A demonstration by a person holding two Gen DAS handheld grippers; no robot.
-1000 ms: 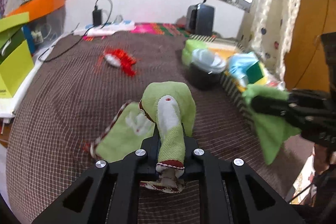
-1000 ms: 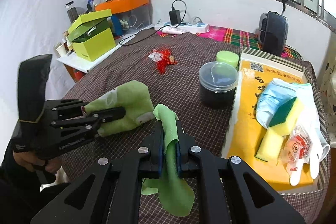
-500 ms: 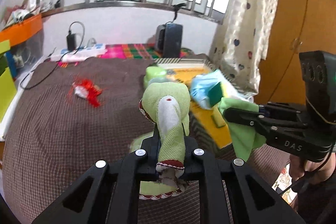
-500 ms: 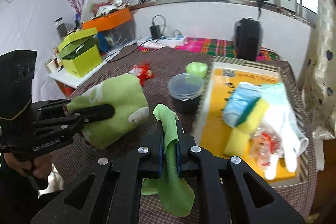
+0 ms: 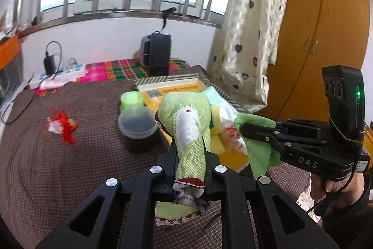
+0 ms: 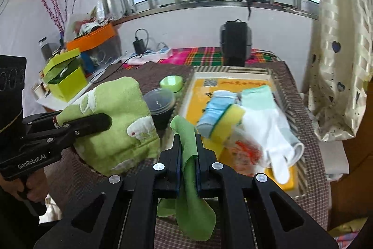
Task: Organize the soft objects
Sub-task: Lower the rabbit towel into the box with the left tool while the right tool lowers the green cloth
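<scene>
holding, left: the left gripper (image 5: 189, 151) is clamped on a green embroidered towel (image 5: 186, 123), seen in its own wrist view; its lower end bunches between the jaws and a red-trimmed edge hangs below.
left hand: a hand (image 6: 30, 186) is seen on the handle at the left edge of the right wrist view, cut off by the frame; the gripper is pointed toward the centre.
towel, other view: the towel (image 6: 121, 123) is seen raised above the brown checked tablecloth (image 6: 77, 174), with a white animal figure stitched on it.
partly hidden: a dark lidded tub (image 6: 160, 106) is partly covered by the towel; a small green cup (image 6: 171, 83) stands just behind it.
holding, right: the right gripper (image 6: 187, 144) is closed on a plain green cloth (image 6: 191, 202), which hangs down below the jaws.
tray: a yellow-bottomed tray (image 6: 233, 81) holds a sponge (image 6: 223, 123), a white glove (image 6: 277, 134) and a blue item that cannot be made out; a red-printed packet is blurred.
right hand: a hand (image 5: 331, 186) is seen at the right edge of the left wrist view, cut off below.
</scene>
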